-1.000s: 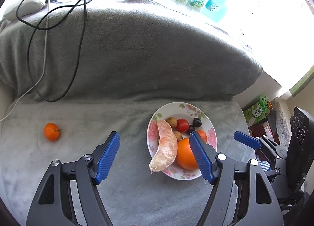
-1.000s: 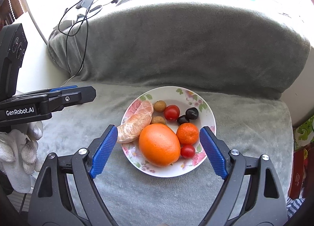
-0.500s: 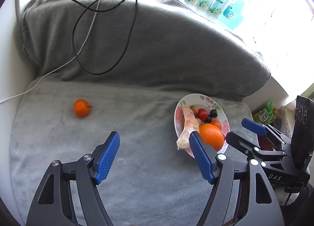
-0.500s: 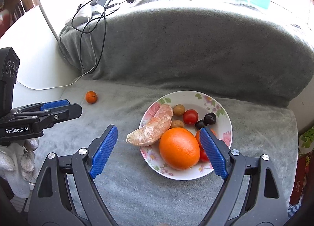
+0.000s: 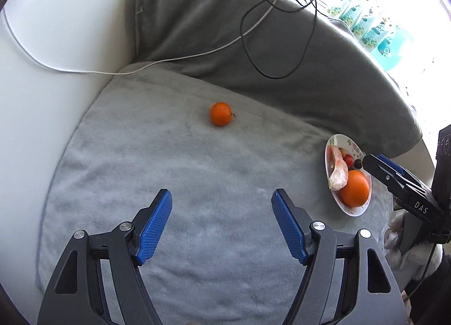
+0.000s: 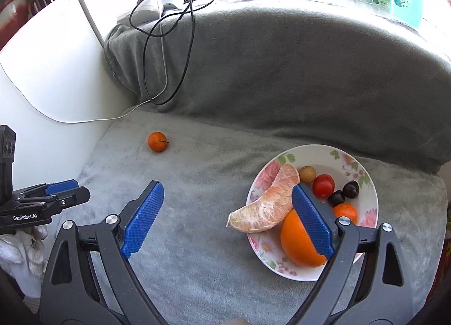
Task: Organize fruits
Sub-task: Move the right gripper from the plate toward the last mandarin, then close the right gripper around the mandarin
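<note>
a small mandarin (image 5: 220, 114) lies alone on the grey blanket (image 5: 197, 178), ahead of the left gripper (image 5: 221, 226), fingers wide apart and empty. to the right, the flowered plate (image 6: 355, 264) holds the other fruit under the right gripper (image 6: 227, 219), also spread wide, empty.

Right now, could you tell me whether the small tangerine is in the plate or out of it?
Out. The tangerine lies alone on the grey blanket, well apart from the plate.
</note>
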`<state>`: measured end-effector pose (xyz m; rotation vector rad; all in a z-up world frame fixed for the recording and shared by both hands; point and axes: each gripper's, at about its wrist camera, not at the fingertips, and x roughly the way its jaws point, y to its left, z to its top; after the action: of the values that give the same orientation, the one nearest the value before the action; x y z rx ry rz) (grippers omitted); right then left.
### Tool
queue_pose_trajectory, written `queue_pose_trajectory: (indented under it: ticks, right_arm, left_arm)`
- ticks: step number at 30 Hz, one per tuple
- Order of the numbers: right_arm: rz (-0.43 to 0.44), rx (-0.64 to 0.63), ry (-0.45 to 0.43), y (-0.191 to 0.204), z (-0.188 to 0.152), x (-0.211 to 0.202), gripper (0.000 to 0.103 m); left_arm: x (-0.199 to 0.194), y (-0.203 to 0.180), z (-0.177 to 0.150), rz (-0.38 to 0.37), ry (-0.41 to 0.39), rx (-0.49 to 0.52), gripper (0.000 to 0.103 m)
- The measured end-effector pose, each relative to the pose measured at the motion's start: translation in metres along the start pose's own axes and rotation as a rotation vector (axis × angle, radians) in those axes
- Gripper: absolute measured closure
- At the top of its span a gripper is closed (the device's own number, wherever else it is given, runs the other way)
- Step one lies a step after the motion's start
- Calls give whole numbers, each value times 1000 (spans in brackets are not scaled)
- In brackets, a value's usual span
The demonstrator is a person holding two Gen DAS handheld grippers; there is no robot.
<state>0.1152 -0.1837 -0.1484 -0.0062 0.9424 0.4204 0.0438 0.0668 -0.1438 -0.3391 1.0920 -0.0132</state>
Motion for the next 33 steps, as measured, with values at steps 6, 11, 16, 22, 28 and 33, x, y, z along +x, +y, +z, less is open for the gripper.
queue_pose_trajectory:
  ticks: [6, 11, 16, 22, 28, 33]
  right_arm:
    - [-14, -72, 37, 33, 7, 24, 9]
    - [-37, -129, 55, 58, 12, 42, 9]
    - [3, -123, 63, 69, 20, 59, 9]
    - [8, -147, 62, 83, 31, 87, 9]
    - [31, -173, 91, 98, 45, 125, 22]
    - [64, -223, 130, 117, 50, 155, 32]
  left_arm:
    - [-13, 31, -9, 50, -25, -50, 30]
    - [-20, 49, -13, 75, -43, -85, 30]
    - [-22, 66, -17, 81, -47, -117, 30]
    - [-18, 81, -26, 97, -27, -141, 30]
    - [-15, 94, -33, 109, -4, -172, 30]
    - [-16, 102, -34, 115, 1, -190, 30]
